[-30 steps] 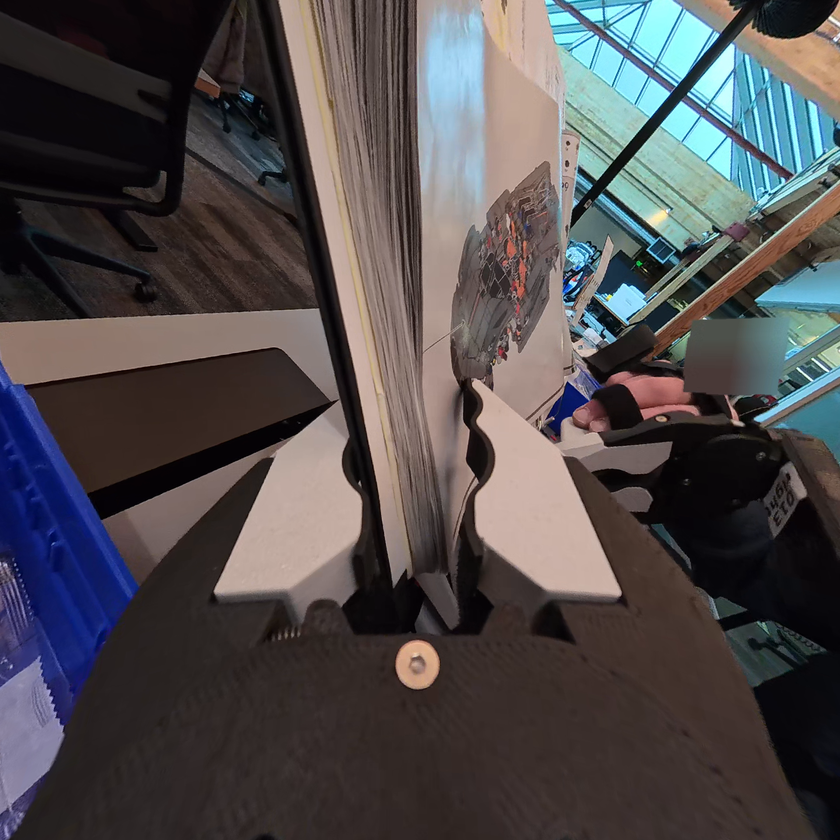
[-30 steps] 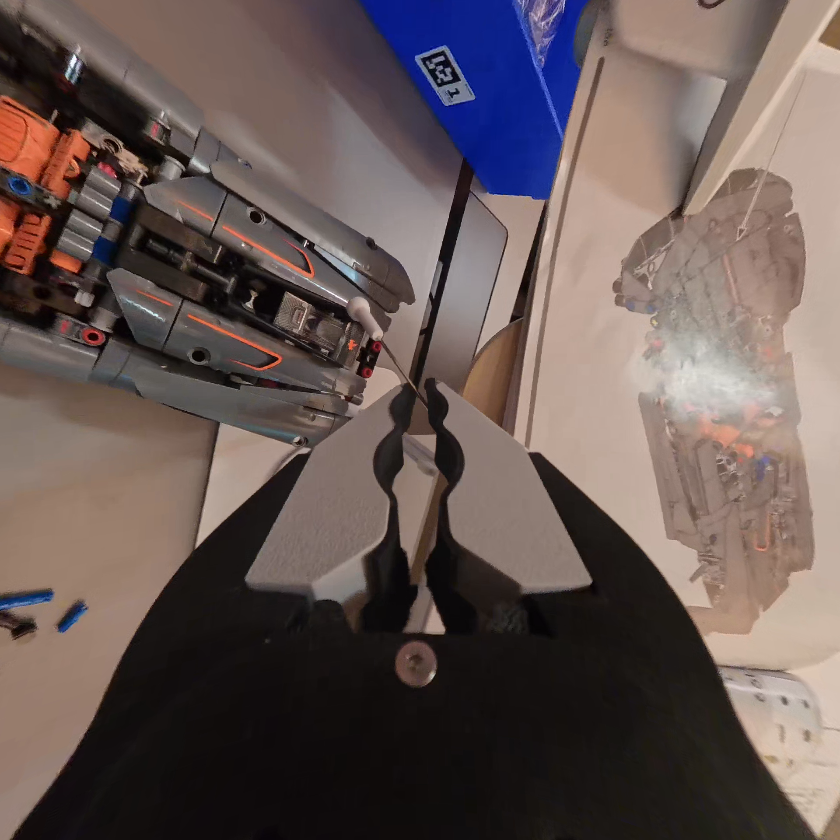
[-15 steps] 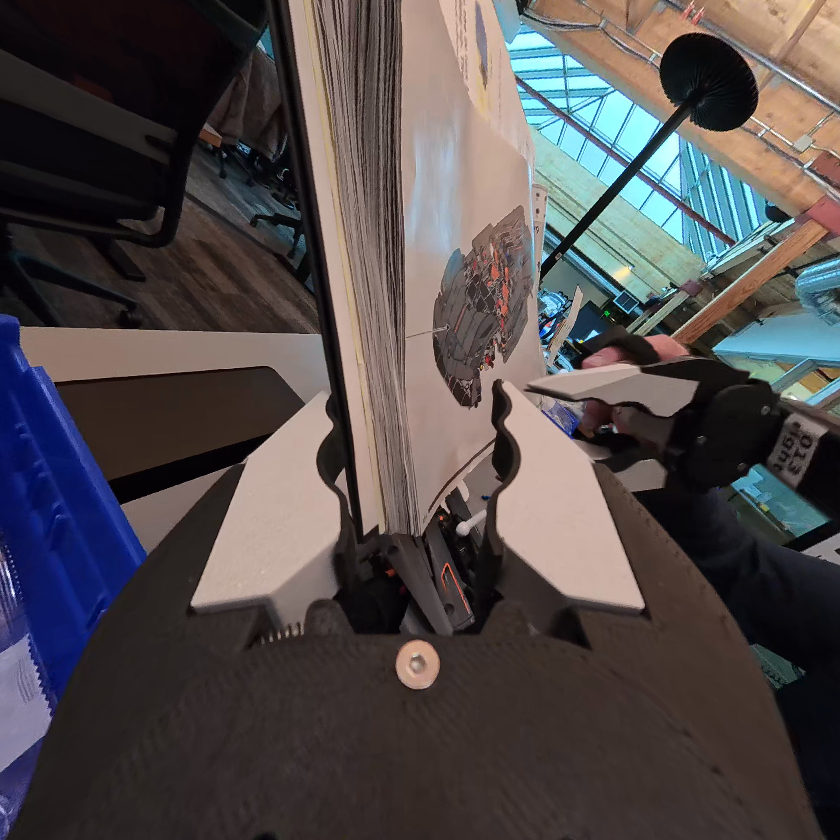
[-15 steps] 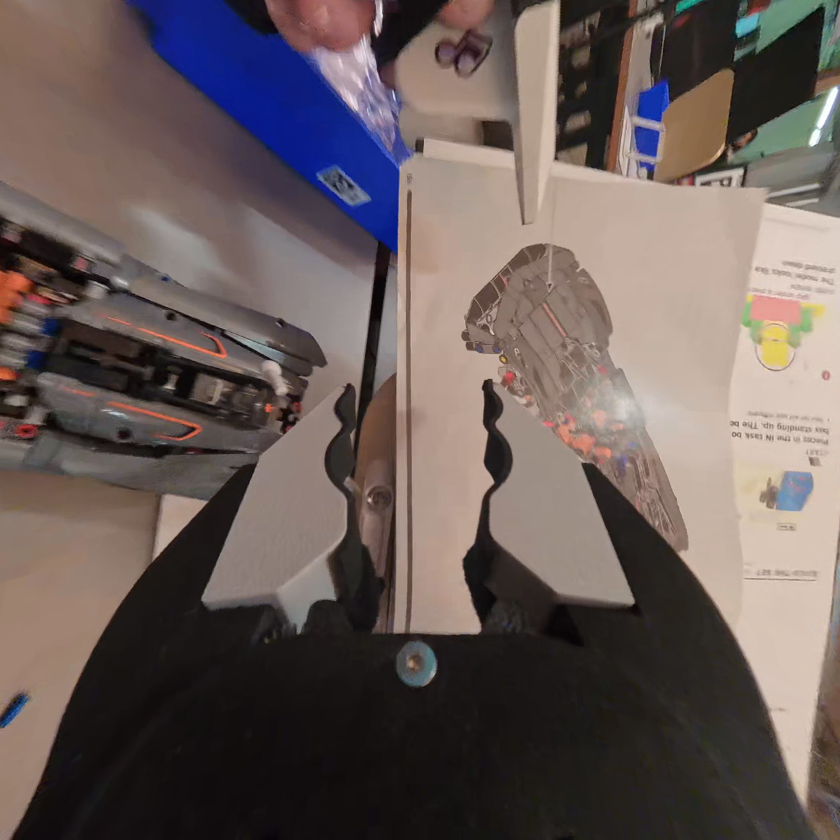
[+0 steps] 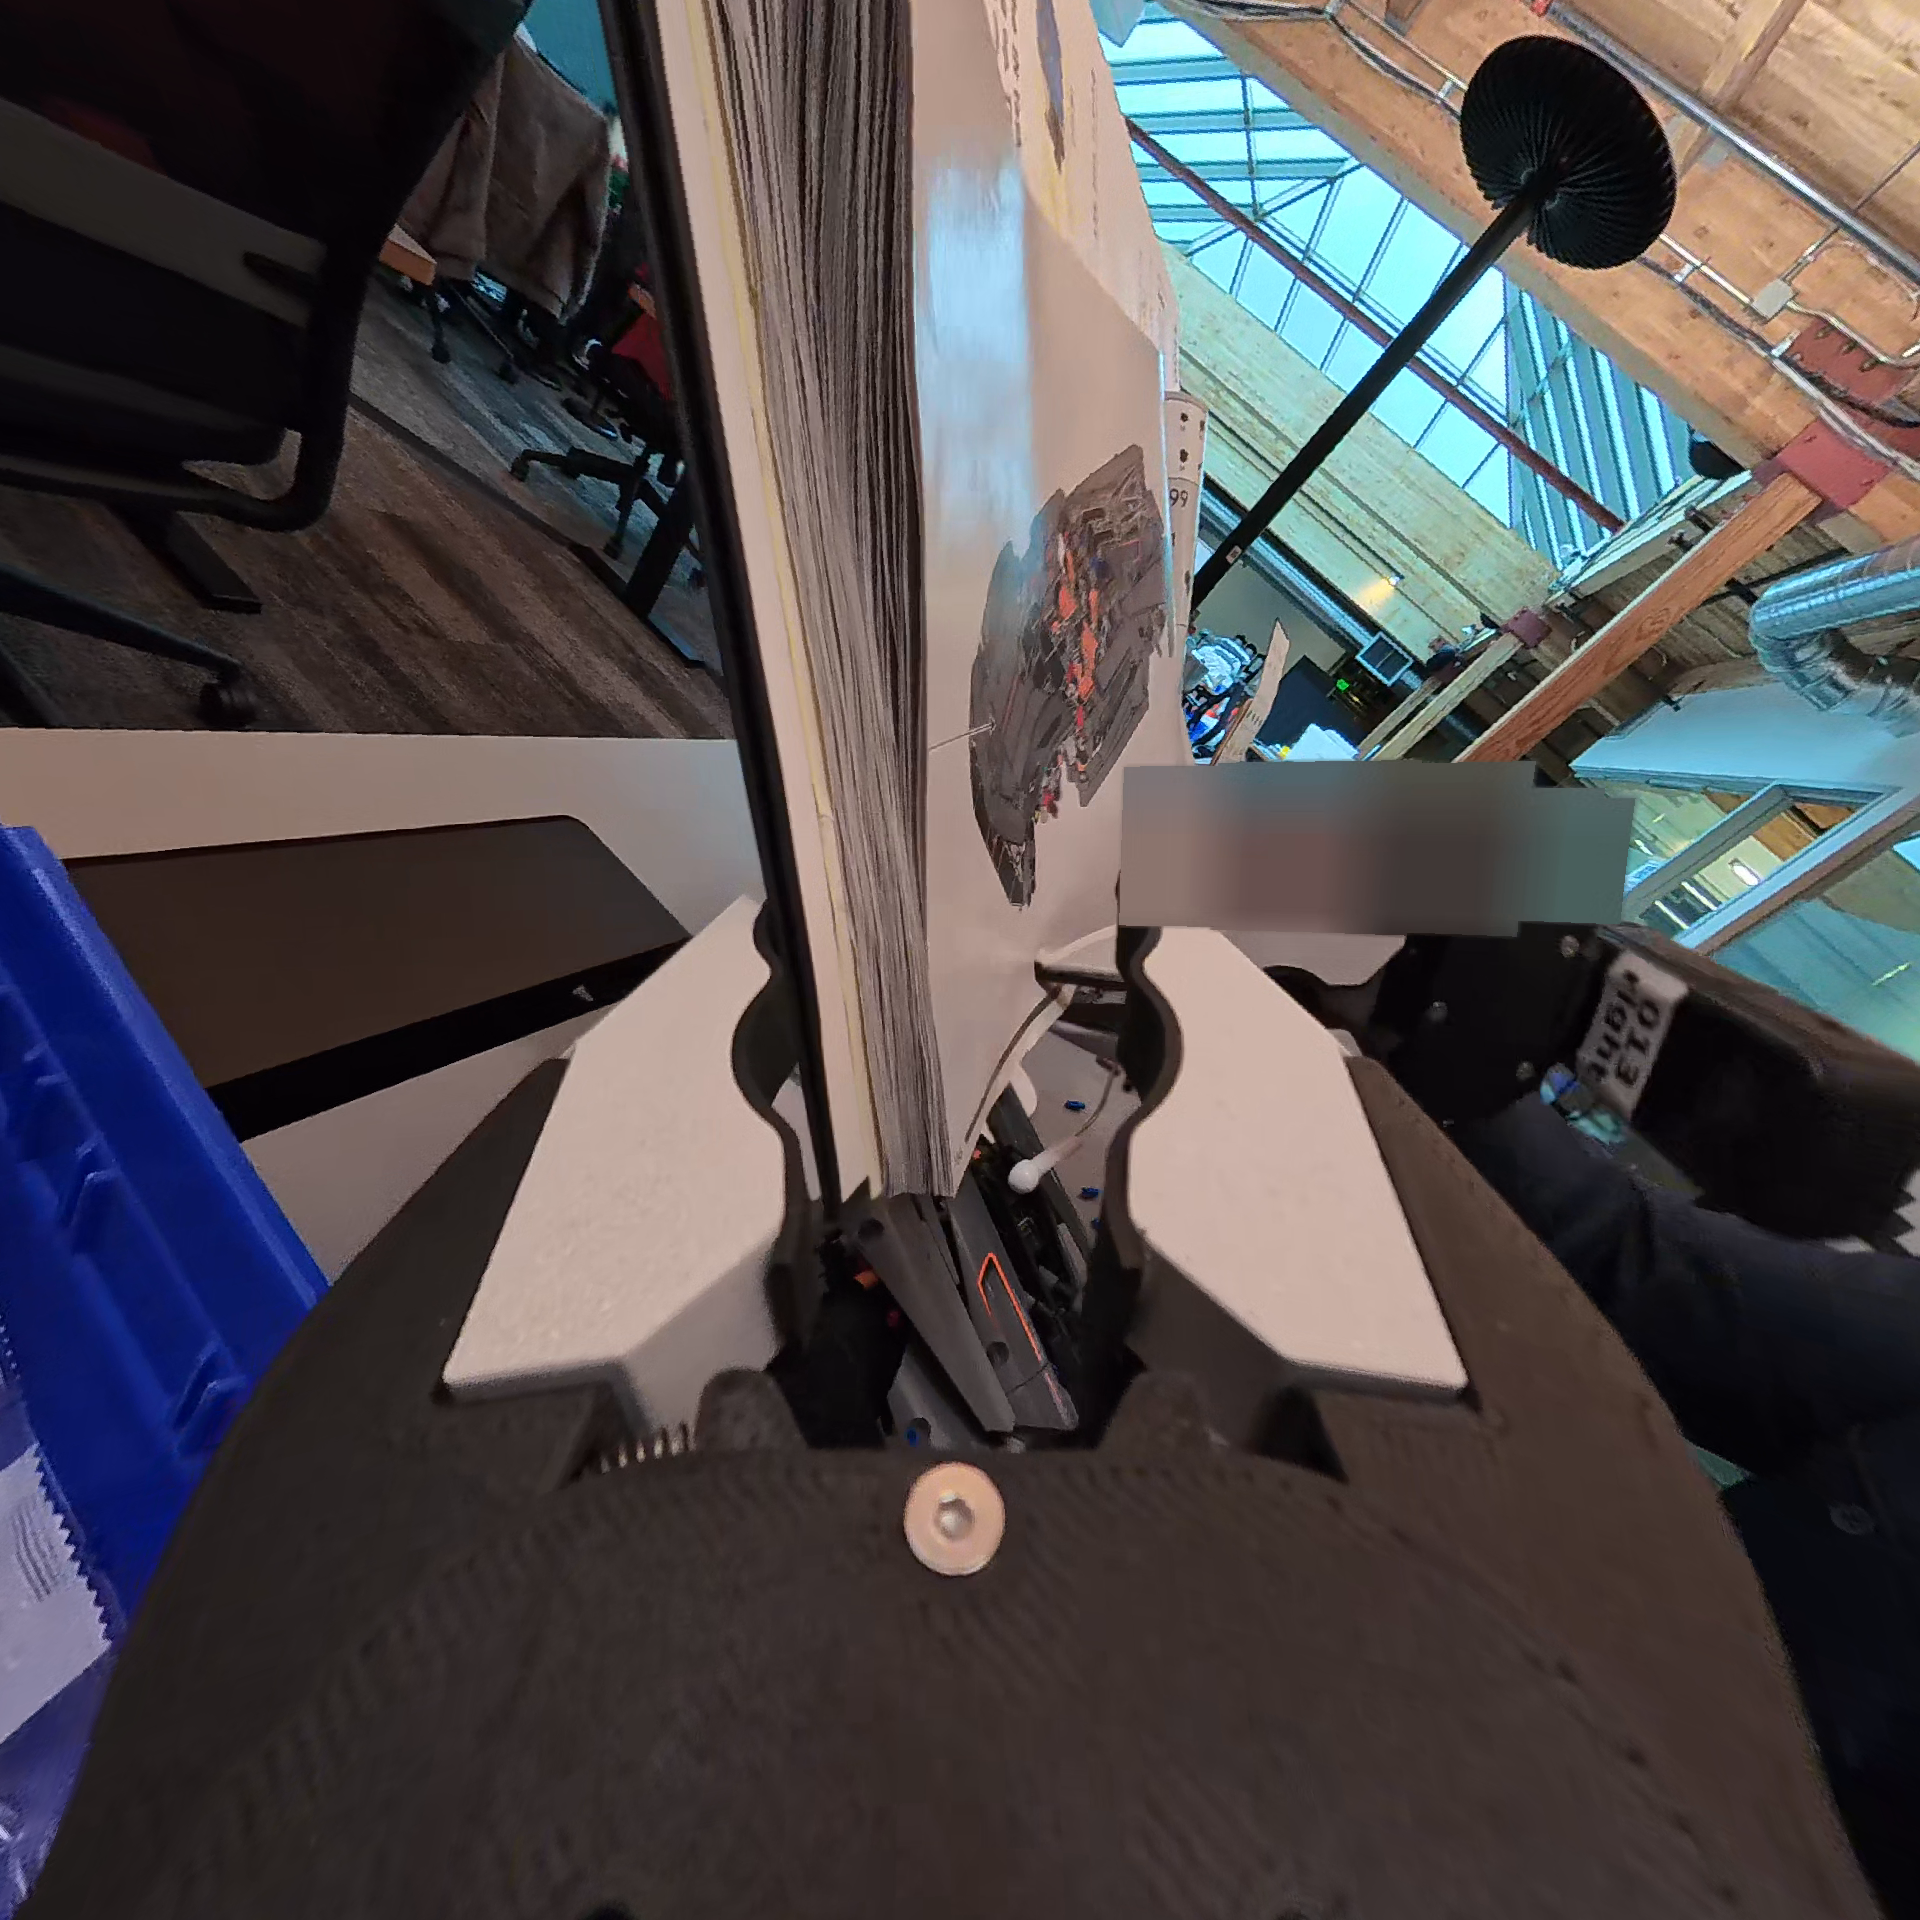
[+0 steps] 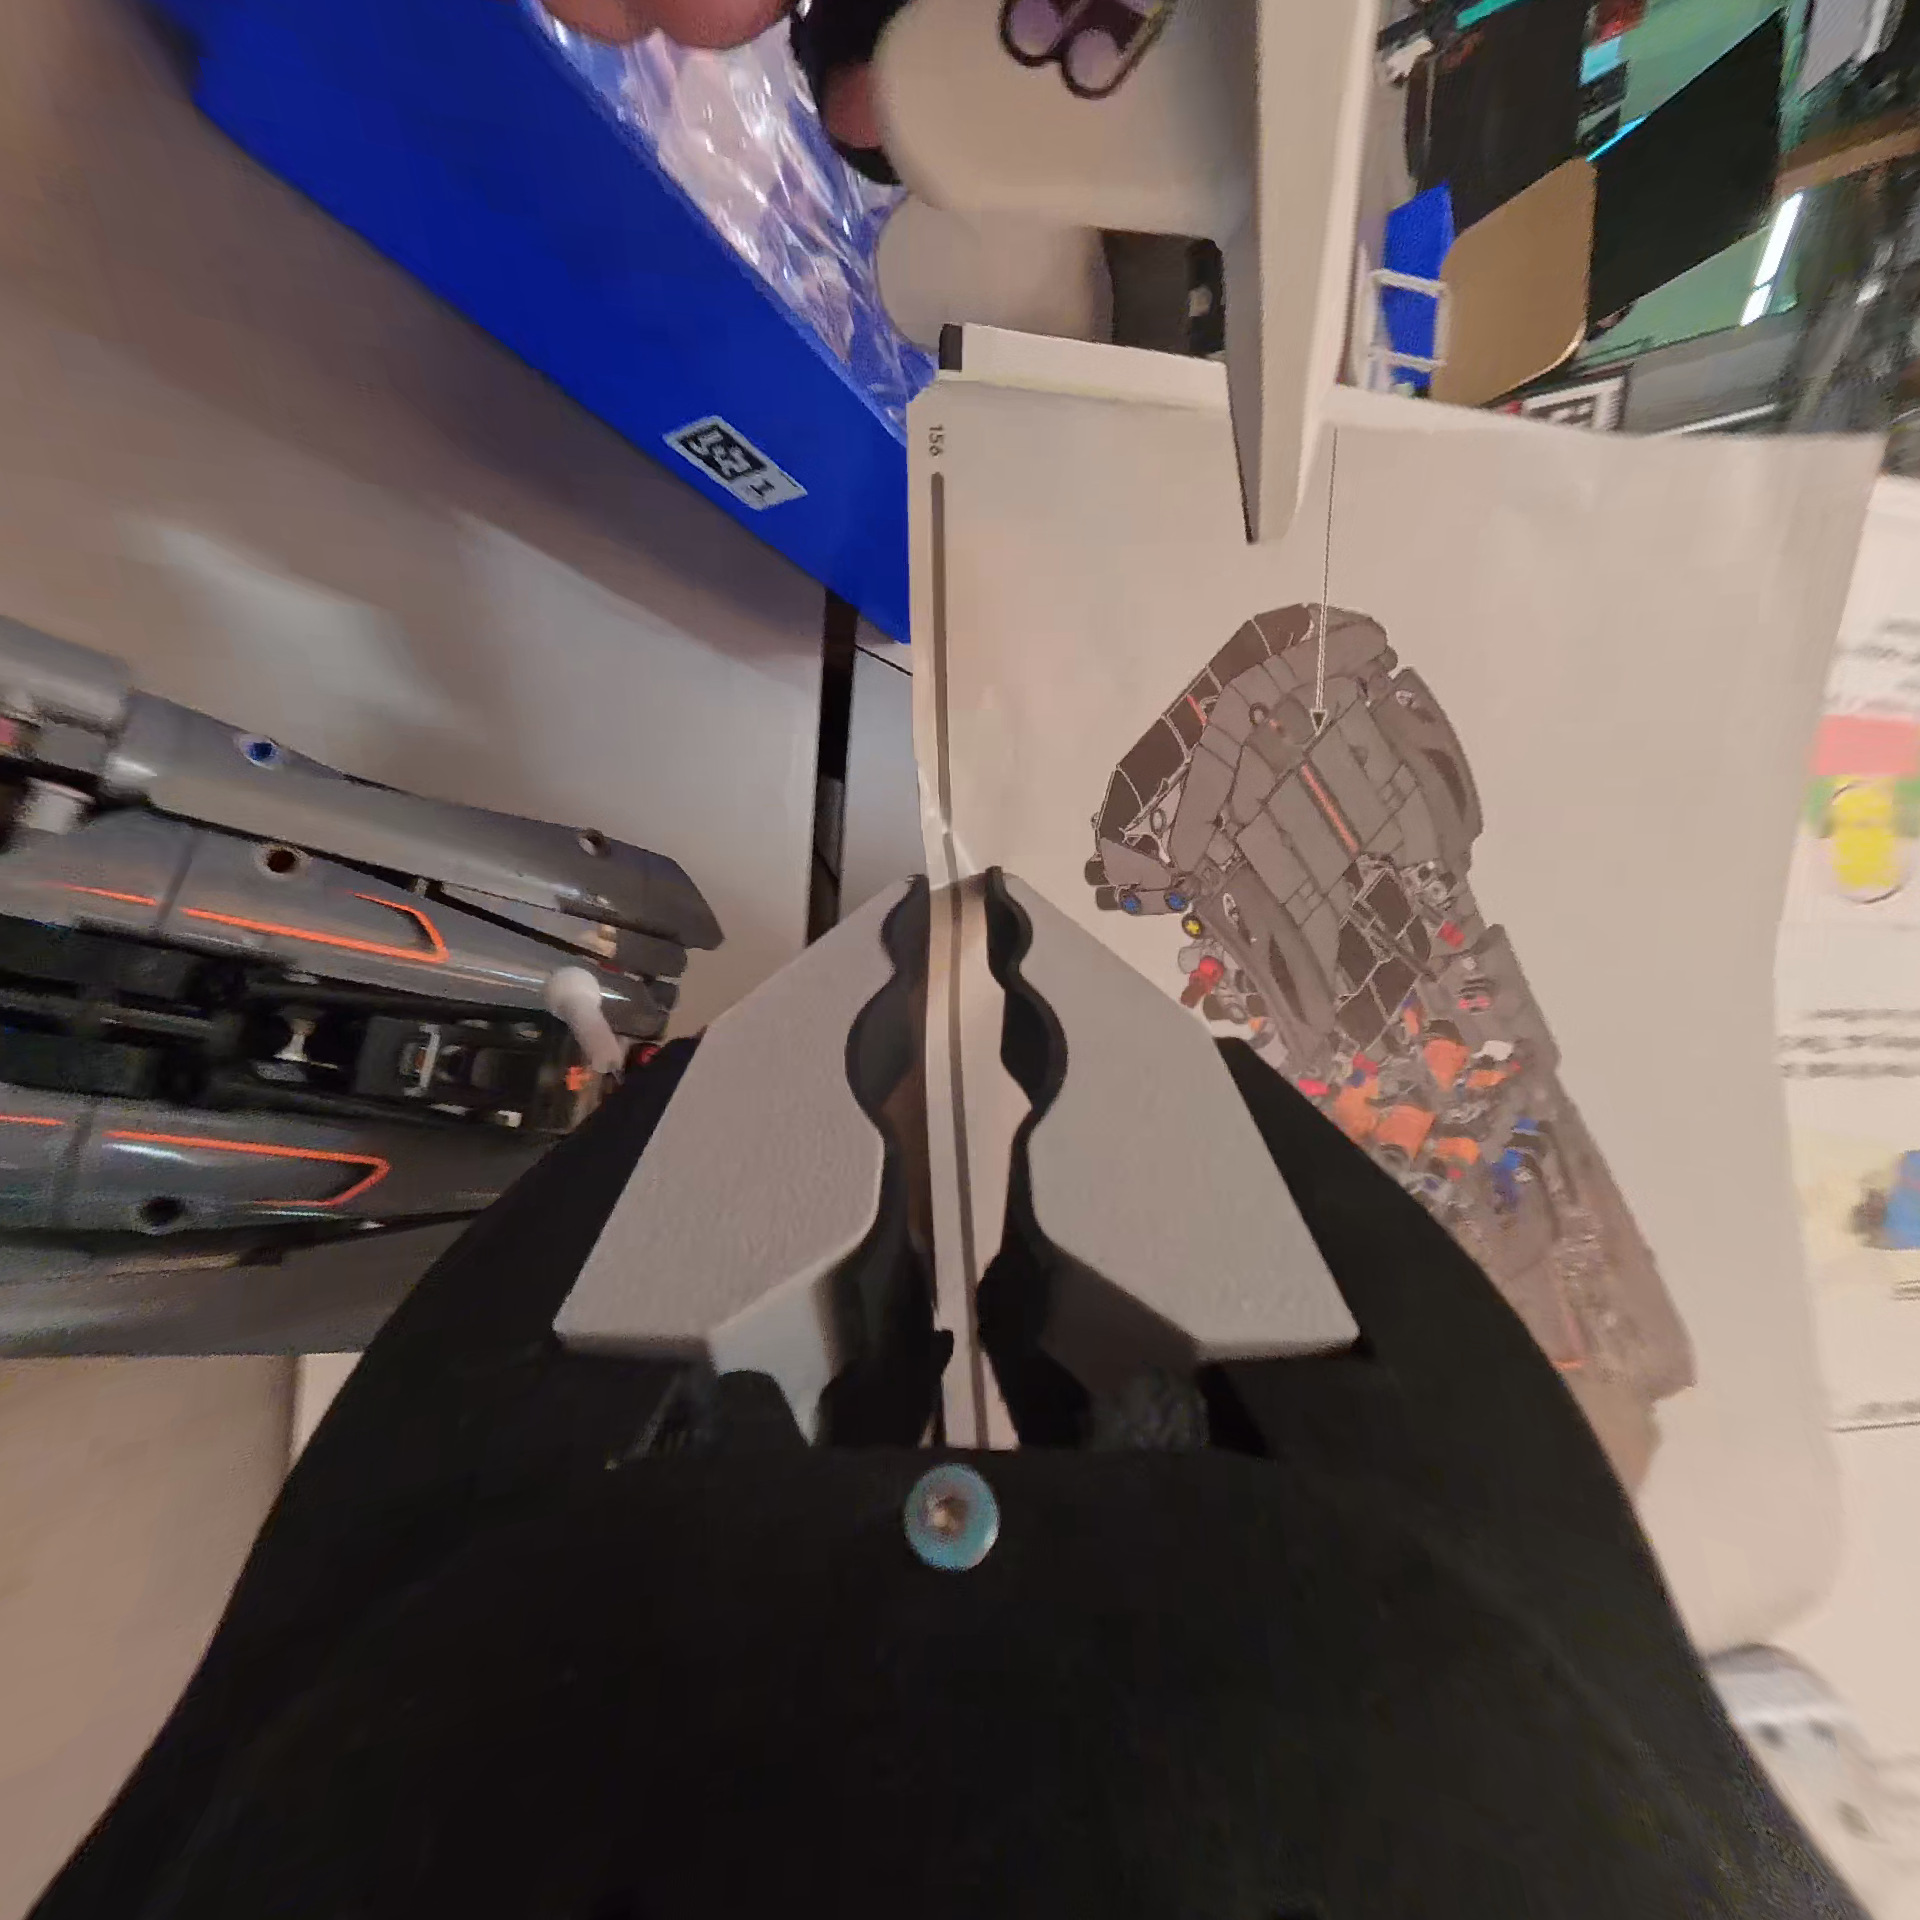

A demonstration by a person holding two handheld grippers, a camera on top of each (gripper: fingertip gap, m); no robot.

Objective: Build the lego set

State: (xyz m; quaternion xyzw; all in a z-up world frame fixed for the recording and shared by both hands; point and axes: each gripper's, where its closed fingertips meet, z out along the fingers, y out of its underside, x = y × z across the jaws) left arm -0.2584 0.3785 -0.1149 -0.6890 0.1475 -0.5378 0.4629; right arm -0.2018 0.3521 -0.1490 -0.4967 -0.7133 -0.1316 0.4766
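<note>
The thick instruction booklet (image 5: 831,520) stands on edge between the fingers of my left gripper (image 5: 948,925), which is open, its left finger close to the black cover. My right gripper (image 6: 951,883) is shut on the edge of one loose page (image 6: 1143,623) that bears a picture of the model. The grey and orange lego model (image 6: 312,987) lies on the table to the left of the right gripper. It also shows low between the left fingers (image 5: 997,1309). The right gripper (image 5: 1558,1039) shows to the right of the booklet.
A blue bin (image 6: 520,208) with clear bags stands beyond the model and at the left of the left wrist view (image 5: 104,1143). One left gripper finger (image 6: 1273,312) shows above the page. A black mat (image 5: 364,914) lies on the white table (image 6: 312,468). Office chairs (image 5: 208,312) stand behind.
My left gripper has opened and let go of the booklet. My right gripper moved from the model to the page edge, opened around it, and has shut on it.
</note>
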